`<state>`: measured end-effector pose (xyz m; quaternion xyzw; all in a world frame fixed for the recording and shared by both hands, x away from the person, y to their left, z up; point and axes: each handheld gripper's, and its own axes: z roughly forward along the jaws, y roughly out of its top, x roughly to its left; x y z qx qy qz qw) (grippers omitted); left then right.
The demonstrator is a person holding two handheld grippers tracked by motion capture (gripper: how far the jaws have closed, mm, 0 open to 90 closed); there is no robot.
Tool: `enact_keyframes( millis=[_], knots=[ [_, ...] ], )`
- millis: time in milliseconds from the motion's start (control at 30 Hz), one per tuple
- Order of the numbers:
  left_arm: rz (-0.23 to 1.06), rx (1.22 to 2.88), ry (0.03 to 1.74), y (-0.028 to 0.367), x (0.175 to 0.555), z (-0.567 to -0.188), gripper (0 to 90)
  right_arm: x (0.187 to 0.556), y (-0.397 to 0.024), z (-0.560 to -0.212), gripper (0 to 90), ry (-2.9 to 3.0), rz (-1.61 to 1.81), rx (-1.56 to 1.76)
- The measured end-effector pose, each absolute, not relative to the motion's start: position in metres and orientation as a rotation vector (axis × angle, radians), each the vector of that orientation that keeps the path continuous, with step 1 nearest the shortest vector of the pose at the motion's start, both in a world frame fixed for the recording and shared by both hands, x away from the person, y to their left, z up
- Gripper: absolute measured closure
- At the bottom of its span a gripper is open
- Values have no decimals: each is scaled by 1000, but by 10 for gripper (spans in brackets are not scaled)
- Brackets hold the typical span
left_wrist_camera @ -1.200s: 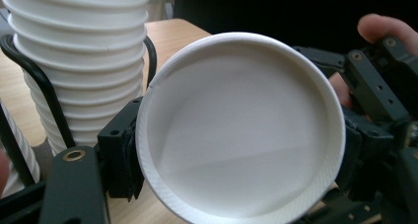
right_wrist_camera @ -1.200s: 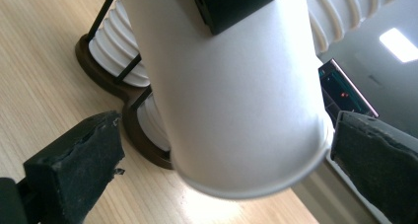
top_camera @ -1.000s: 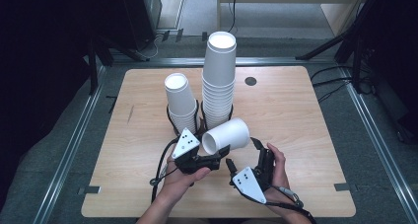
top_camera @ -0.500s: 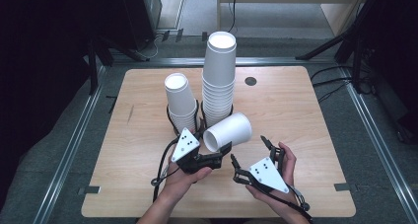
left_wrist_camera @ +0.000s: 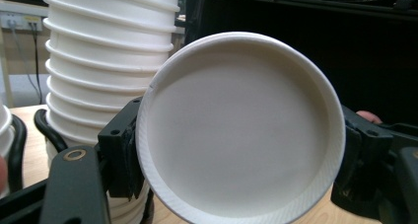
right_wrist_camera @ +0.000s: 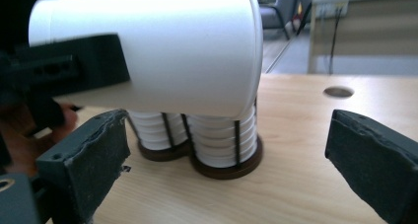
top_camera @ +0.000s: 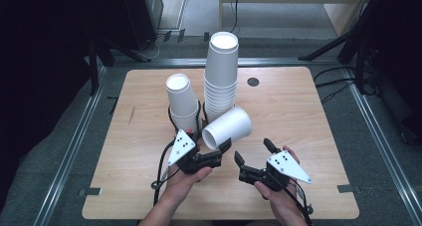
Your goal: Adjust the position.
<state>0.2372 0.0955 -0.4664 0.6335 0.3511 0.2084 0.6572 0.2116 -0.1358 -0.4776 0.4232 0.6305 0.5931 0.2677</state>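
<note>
White, smooth paper cup [top_camera: 228, 129] lies sideways in our left gripper [top_camera: 215, 154], its jaws clamped on the rolled rim, just in front of the tall ribbed cup stack [top_camera: 221, 74] on the wooden worktop [top_camera: 308, 111]. Our right gripper [top_camera: 253, 156] gapes empty; its jaws narrowed slightly. Next, we judge, comes stacking it.

right tool [top_camera: 255, 153] raised, turned upward, jaws closed slightly
</note>
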Motion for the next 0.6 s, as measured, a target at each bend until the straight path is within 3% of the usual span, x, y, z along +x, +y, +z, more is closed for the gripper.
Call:
enact_keyframes(
  millis=[600],
  knots=[
    [469,1393,783,91,235,-475,227,216,-148,-464,16,1489,2105,1810]
  ],
)
